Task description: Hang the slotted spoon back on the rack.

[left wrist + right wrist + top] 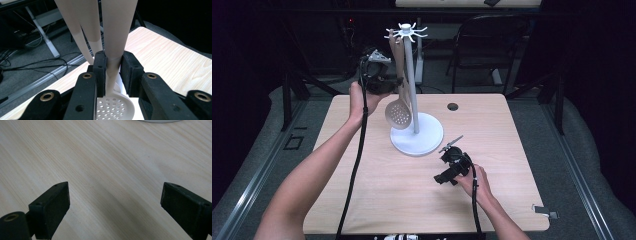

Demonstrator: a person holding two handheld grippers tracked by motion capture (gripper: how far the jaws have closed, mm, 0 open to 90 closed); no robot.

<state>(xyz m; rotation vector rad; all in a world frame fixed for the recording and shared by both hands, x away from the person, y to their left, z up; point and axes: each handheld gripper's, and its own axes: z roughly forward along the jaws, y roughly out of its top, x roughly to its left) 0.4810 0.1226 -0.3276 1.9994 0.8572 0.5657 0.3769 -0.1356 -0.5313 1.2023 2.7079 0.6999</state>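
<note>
High view: the left tongs [379,75], raised beside the white stand [416,135], grip the handle of a beige skimmer [399,114] that hangs along the stand's pole, its bowl just above the base. The right tongs [452,157] lie low over the counter [377,190], near the base.

Left gripper view: both pads clamp the skimmer's handle [112,72]; its holed bowl shows below.

Right gripper view: the jaws stand wide apart over bare counter [112,170], grasping nothing.

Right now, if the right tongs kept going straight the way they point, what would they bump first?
Probably the table: the open right tongs look down along its bare wood. The white stand base lies farther ahead, though depth is hard to judge.
</note>
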